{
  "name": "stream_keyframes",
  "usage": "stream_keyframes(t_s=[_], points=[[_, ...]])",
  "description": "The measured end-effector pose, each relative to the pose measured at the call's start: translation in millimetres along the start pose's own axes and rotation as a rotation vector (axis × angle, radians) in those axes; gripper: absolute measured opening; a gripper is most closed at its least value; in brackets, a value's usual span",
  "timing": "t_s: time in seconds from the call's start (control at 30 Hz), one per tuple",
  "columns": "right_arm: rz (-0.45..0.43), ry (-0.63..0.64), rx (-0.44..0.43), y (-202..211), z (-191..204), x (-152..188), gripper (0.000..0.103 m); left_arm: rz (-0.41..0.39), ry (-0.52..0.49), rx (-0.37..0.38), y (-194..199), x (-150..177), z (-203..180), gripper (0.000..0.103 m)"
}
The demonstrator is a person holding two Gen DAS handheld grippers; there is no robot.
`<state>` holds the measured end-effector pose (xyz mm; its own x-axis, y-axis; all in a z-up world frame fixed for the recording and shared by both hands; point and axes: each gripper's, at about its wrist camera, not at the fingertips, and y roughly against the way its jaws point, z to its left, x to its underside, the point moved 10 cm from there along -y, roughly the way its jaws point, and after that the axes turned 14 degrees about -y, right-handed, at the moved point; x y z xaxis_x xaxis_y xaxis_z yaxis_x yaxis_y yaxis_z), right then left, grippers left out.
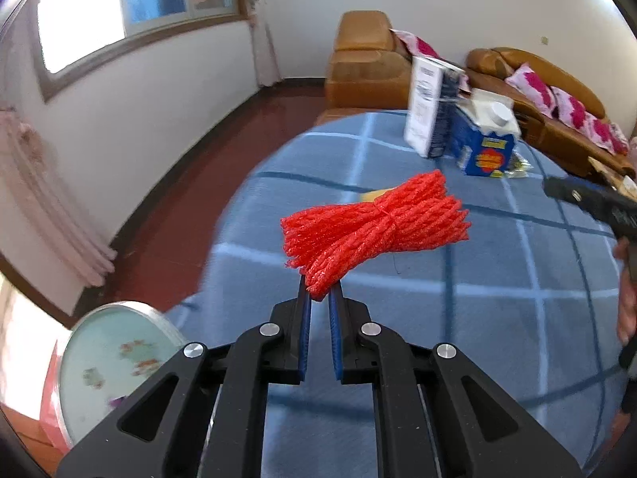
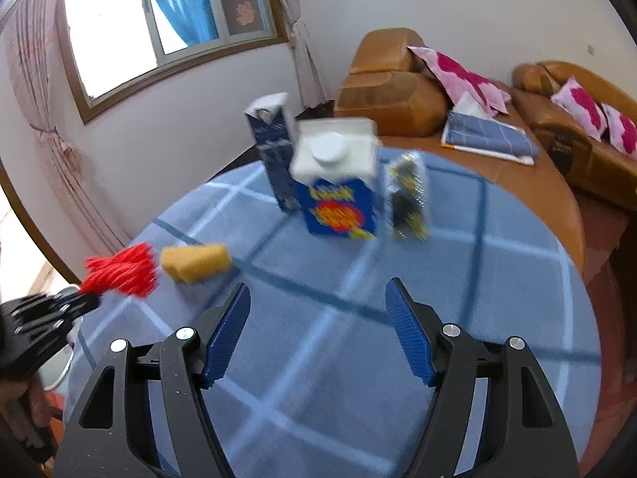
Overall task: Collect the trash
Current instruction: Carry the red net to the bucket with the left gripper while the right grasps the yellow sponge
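Left gripper (image 1: 320, 292) pinches one end of the red mesh bundle (image 1: 374, 227), lifted above the blue checked tablecloth (image 1: 497, 318). Right gripper (image 2: 318, 298) hangs wide open and empty, with the blue carton (image 2: 338, 183) beyond its fingertips.

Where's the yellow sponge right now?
In the right wrist view the yellow sponge lies on the blue checked tablecloth, left of centre, just beside the red foam net that the left gripper holds.
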<state>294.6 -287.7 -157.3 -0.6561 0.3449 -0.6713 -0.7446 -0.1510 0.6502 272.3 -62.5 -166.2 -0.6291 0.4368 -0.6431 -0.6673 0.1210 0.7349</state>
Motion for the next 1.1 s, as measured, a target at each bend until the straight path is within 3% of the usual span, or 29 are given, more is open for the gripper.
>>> stream_keyframes(t_s=[0.33,0.4,0.47,0.57,0.77,1.1], points=[[0.093,0.017,0.003,-82,61,1,0.056,0.053,0.089,-0.114,34,66,84,0.009],[0.155,0.038,0.018,-102,64,15,0.046,0.065,0.1,-0.125,35,76,93,0.009],[0.198,0.047,0.0,-112,67,26,0.022,0.072,0.112,-0.14,38,84,101,0.009],[0.181,0.078,-0.005,-105,75,30,0.011,0.075,0.129,-0.156,43,90,110,0.009],[0.118,0.072,-0.102,-63,95,31,0.01,0.068,0.137,-0.202,67,107,124,0.009],[0.113,0.11,-0.269,-13,164,55,0.01,0.077,0.159,-0.282,107,139,150,0.009]])
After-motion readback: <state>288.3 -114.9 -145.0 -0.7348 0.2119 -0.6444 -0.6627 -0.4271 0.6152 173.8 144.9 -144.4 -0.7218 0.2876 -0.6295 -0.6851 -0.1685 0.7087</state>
